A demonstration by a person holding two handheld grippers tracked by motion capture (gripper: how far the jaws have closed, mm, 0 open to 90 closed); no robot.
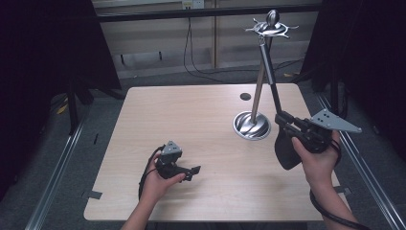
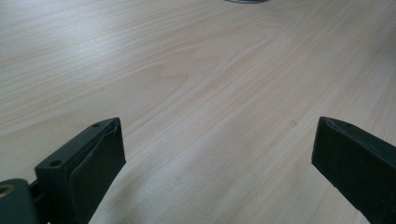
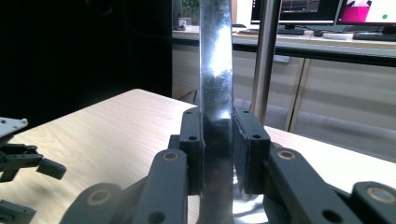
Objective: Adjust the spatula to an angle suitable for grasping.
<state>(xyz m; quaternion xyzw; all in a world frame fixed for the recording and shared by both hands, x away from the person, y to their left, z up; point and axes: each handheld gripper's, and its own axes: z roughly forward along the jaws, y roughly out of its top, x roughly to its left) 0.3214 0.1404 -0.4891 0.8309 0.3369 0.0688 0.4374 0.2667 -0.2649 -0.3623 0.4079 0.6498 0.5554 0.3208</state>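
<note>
Right tool (image 1: 287,125) pinching the ladle handle (image 1: 269,72), its end to be steered squarely onto a stand hook (image 1: 287,34); left tool (image 1: 184,171) spread, idle on table (image 1: 191,124).

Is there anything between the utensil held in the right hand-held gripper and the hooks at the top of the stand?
Nothing visible. The utensil in the right hand-held gripper already reaches the hooks atop the stand.

Rack (image 1: 253,125) on table (image 1: 191,120) right, spatula (image 1: 280,120) leaning beside it
</note>
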